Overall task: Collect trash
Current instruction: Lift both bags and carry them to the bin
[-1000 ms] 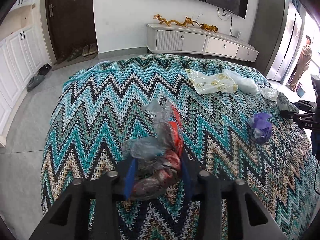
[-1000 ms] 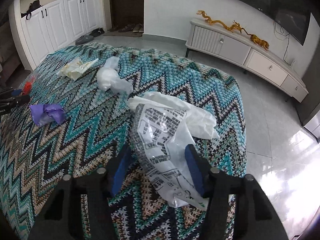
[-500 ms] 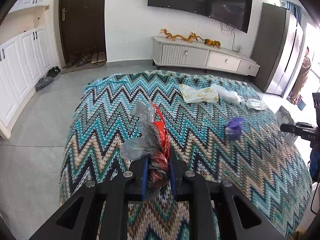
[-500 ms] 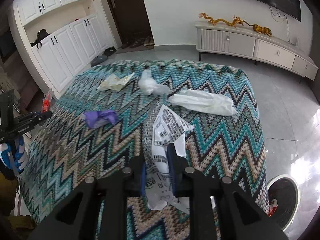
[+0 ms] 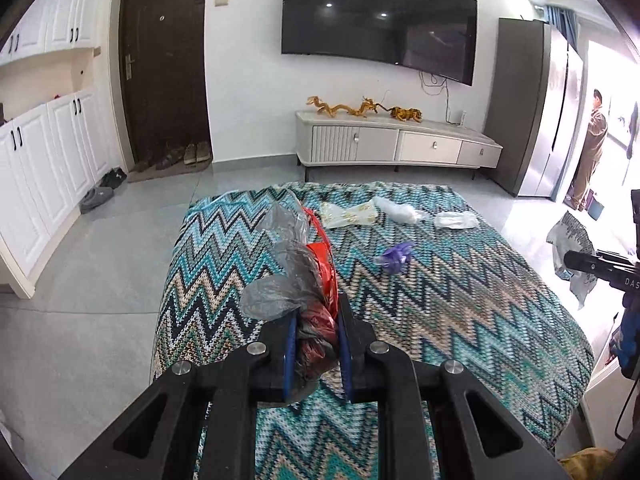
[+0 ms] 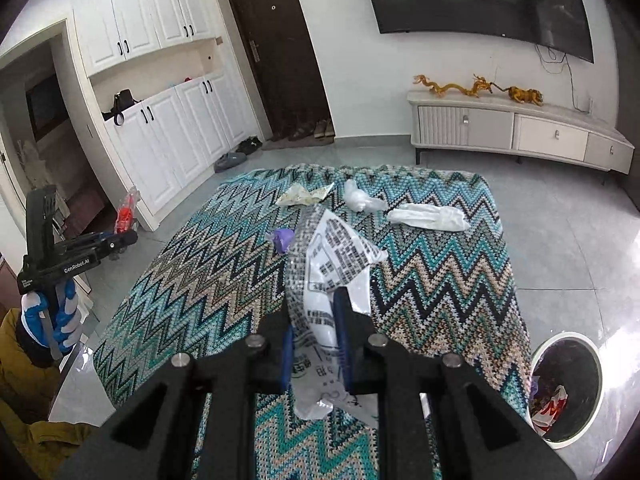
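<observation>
Left wrist view: your left gripper (image 5: 316, 344) is clenched on a grey and red plastic bag (image 5: 304, 280), the blue pads pressing its bunched lower end from both sides. The jaws closed in during the past second with this bag between them. The bag hangs lifted above the near left part of the zigzag blanket (image 5: 460, 308). Left on the blanket: a purple wrapper (image 5: 394, 255) near the middle, and along the far edge a yellow-patterned wrapper (image 5: 350, 215), a clear plastic bag (image 5: 398, 211) and a white glove (image 5: 456, 221), each apart from the next. At the right edge, your right gripper (image 5: 600, 270) shows side-on with a printed white bag (image 5: 570, 248) hanging from it.

Right wrist view: your right gripper (image 6: 314, 344) grasps the printed white bag (image 6: 332, 272), the pads tight on its middle; these jaws too closed in during the past second with the bag between them. The bag is clear of the blanket (image 6: 440, 280). The purple wrapper (image 6: 283, 238) lies just left of it in this view. A round trash bin (image 6: 566, 386), already holding litter, stands on the floor at the near right, beside the blanket's corner. At the left edge, a gloved hand (image 6: 52, 316) holds the left gripper (image 6: 120, 240).
</observation>
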A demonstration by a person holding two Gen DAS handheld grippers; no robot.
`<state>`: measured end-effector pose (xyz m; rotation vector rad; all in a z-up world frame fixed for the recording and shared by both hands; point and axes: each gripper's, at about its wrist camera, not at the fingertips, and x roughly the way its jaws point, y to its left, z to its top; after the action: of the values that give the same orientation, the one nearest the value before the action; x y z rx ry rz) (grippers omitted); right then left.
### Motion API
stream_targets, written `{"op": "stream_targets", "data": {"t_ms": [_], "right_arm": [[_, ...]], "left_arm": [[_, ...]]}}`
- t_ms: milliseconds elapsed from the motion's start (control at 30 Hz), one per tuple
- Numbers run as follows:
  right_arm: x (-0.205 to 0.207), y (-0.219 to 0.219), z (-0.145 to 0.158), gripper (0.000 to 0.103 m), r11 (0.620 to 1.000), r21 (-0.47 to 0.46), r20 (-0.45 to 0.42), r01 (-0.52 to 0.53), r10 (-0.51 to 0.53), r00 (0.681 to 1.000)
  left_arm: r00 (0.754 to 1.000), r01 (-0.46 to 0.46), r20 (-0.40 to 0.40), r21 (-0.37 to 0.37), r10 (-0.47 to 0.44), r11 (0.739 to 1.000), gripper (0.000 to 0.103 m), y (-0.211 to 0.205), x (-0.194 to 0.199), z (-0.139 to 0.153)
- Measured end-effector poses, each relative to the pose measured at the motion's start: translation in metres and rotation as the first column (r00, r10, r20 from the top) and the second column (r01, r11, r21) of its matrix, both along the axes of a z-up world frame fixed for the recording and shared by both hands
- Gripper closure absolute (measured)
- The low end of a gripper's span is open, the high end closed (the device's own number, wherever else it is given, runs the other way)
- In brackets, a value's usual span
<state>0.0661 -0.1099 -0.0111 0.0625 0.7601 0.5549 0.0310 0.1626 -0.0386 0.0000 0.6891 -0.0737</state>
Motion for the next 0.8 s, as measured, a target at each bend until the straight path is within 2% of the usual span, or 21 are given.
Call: {"op": "stream_targets", "data": {"t_ms": [267,500,667,800], "right_arm": [[-0.036,-0.055,0.021,0.086,0.995,0.040,0.079,0.093,-0.096,0.992],[-0.048,-0.109,0.017,0.086,0.979,0.078,0.102,0.186,-0.193,0.976],[-0.048,-0.155,0.000,0.086,0.955,0.095,0.084,0.280,-0.288,0.954],[-0.046,-0.191,-0.015,0.086,0.928,0.126,0.055,0.350,-0.359,0.932]], "left_arm": [[0.998,0.035,0.051,0.061,-0.038,0.997,0.086,-0.066,-0.012,0.033],[0.990,0.118,0.057,0.109,-0.125,0.987,0.086,-0.147,-0.003,0.048],[0.974,0.218,0.024,0.156,-0.224,0.963,0.086,-0.211,0.011,0.043],[0.951,0.307,-0.025,0.192,-0.308,0.932,0.086,-0.264,0.028,0.032]]}}
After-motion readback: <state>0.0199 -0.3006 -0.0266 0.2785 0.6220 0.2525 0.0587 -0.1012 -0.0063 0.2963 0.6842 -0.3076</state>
